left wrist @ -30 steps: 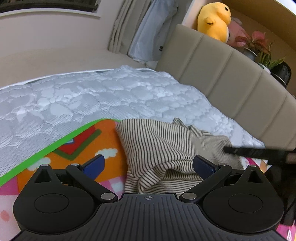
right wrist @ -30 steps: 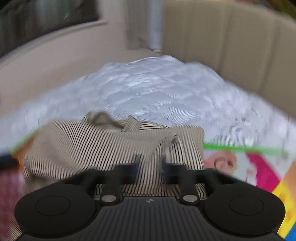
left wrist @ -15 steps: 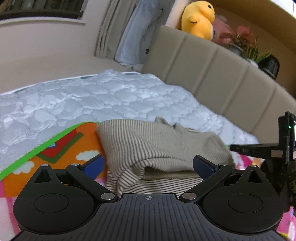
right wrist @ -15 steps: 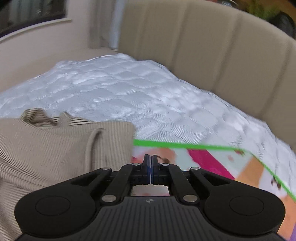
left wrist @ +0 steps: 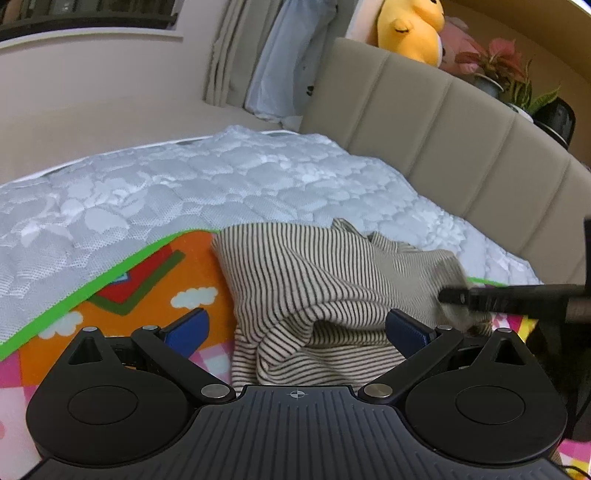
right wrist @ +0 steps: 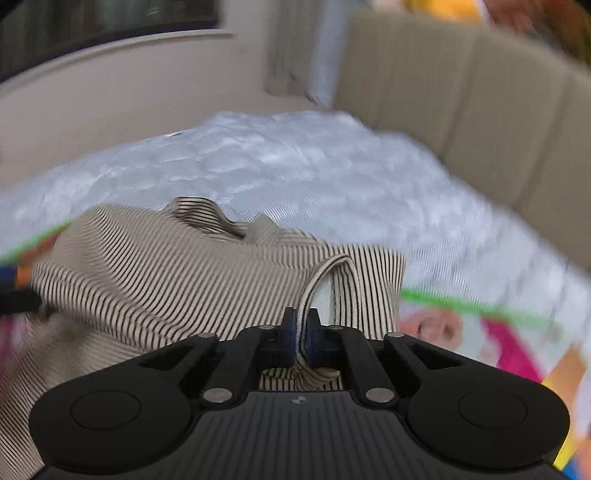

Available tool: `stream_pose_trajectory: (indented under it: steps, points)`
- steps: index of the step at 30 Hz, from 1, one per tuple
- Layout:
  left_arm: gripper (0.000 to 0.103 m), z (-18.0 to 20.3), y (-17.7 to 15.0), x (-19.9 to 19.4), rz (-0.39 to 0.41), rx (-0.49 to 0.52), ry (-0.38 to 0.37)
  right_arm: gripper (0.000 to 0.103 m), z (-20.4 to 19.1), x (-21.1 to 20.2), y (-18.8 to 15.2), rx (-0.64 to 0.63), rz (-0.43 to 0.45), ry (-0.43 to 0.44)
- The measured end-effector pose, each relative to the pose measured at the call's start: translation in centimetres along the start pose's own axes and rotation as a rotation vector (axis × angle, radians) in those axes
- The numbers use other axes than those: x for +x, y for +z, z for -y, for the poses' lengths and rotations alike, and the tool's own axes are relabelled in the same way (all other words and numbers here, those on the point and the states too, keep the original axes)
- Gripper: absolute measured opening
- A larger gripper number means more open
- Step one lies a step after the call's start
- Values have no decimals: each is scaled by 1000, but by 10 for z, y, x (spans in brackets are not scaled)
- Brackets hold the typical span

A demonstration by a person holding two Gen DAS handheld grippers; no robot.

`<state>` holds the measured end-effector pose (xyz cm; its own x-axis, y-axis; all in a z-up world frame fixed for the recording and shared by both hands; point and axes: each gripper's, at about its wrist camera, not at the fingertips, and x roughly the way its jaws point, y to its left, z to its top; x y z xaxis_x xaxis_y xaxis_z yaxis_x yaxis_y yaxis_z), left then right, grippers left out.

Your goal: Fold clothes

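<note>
Left side first: the quilted bed cover (left wrist: 155, 192) runs pale grey, and over it lies the bright play mat (left wrist: 122, 295) with its green border. The left gripper (left wrist: 295, 332) hovers low, its blue fingers (left wrist: 188, 326) spread wide with nothing between them. Dead centre, the striped shirt (left wrist: 295, 273) sits bunched on the mat, its far edge touching the bed cover. Moving right, the right gripper (right wrist: 302, 325) has its fingers nearly closed, pinching a narrow hem of the shirt, which loops up from the pads. Behind, the beige headboard (left wrist: 443, 122), a yellow plush toy (left wrist: 410, 26) on top.
</note>
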<state>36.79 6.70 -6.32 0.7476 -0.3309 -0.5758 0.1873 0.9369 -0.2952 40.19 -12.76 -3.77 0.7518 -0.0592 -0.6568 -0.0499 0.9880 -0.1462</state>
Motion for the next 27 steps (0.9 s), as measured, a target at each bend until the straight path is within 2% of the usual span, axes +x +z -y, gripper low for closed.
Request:
stream_pose_trajectory:
  steps: [2, 4, 9, 10, 14, 16, 20, 22, 26, 27]
  points:
    - [103, -2, 2, -3, 18, -12, -4, 4, 6, -8, 6, 21, 44, -24]
    - [103, -1, 3, -5, 35, -16, -13, 4, 17, -5, 12, 41, 51, -57]
    - [103, 6, 3, -4, 53, 5, -49, 6, 32, 19, -6, 65, -63, -77]
    - [103, 8, 2, -4, 55, 11, -56, 9, 32, 19, -11, 82, -65, -80]
    - [103, 14, 0, -1, 52, 38, -78, 31, 38, 15, -15, 154, -53, -100]
    - [103, 14, -2, 4, 31, 44, -69, 38, 42, 14, -12, 167, -45, -111]
    - [103, 8, -9, 18, -31, 50, 9, 39, 45, -7, -3, 168, 49, -121]
    - [103, 2, -11, 25, -63, 46, 77, 39, 44, -20, 3, 178, 95, -67]
    - [103, -11, -11, 31, -101, 43, 176, 42, 41, -21, 0, 247, 73, 67]
    - [103, -14, -11, 33, -110, 42, 200, 42, 39, -17, -4, 248, 45, 80]
